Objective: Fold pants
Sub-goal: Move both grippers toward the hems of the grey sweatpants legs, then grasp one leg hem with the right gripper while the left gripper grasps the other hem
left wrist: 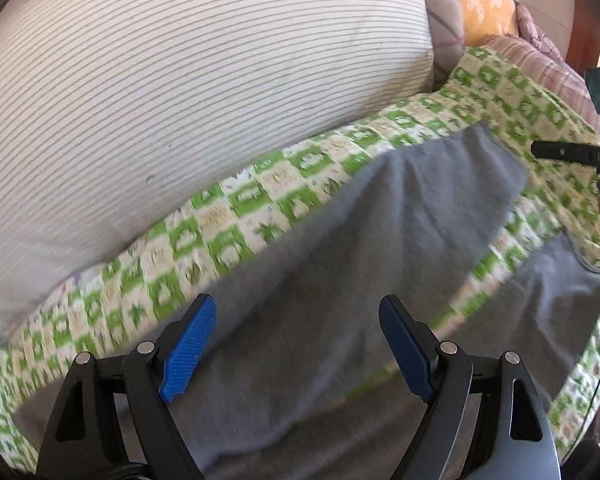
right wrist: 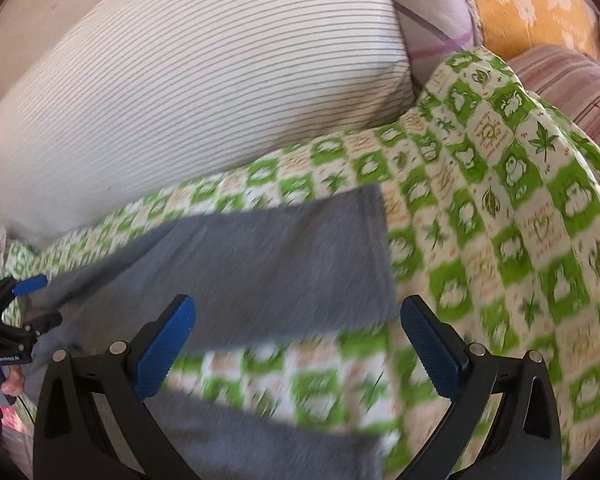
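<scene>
Pants (left wrist: 380, 232): grey, matt, fleecy cloth. Bedspread (right wrist: 500, 200): quilted printed cotton-like cloth; pillow (left wrist: 180, 80): finely ribbed striped fabric. Gripper pads (right wrist: 164, 348): blue, knurled plastic on matt black arms.

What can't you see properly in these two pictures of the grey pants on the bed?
- Waistband of the grey pants: left wrist view, hidden below the left gripper and cut off by the bottom edge.
- Nearer leg's end: right wrist view, cut by the bottom edge behind the right gripper.
- Pictures on the green quilt: smeared by motion blur near the grippers.
- Pants fabric detail: blurred in both views.
</scene>
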Demonstrator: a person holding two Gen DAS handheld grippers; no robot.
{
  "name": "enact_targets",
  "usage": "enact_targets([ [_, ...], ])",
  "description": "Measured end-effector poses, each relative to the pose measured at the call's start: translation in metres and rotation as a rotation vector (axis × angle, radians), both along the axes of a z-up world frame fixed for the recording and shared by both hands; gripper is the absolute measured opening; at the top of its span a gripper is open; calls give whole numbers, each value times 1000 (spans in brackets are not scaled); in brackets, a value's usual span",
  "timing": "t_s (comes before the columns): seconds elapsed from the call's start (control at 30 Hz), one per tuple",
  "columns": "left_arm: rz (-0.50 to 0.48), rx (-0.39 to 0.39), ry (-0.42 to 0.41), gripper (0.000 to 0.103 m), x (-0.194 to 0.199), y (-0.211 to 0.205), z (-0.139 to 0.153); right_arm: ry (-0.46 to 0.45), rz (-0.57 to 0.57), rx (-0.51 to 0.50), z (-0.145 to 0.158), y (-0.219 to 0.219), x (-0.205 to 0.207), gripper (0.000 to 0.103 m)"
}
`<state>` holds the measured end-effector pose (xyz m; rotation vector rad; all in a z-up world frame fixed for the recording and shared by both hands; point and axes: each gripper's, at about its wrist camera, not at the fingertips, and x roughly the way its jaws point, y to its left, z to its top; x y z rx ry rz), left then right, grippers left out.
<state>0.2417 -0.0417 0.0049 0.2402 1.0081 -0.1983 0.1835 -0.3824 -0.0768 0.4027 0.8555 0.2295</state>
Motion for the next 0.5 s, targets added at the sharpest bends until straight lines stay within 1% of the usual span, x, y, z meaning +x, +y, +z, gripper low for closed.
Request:
enact_targets([
  [0.03,-23,0,4,84,6,-1,-1,3,-6,0,1,-3,8,101],
  [0.1,-49,27,8,84,18,-3,-5,27,-16,13,-5,-12,27,93],
  [0.17,-81,43,28,84,28,-5,-11,55,-19,17,-12,-16,42,88],
  [0.27,-96,100,60,84,44,-7,-28,87,-24,-2,-20,-22,64,87],
  [0.33,-94,110,83,84,50,-4,-38,104,-33,-1,-25,-26,76,85],
  [0.4,-98,117,101,84,56,-3,-47,103,-31,-3,-27,-27,86,81],
  [0.47,-101,115,124,84,60,-2,-55,112,-18,-28,-31,-23,96,81],
  [0.5,-103,112,131,80,63,-1,-58,124,-10,-48,-35,-18,101,74],
])
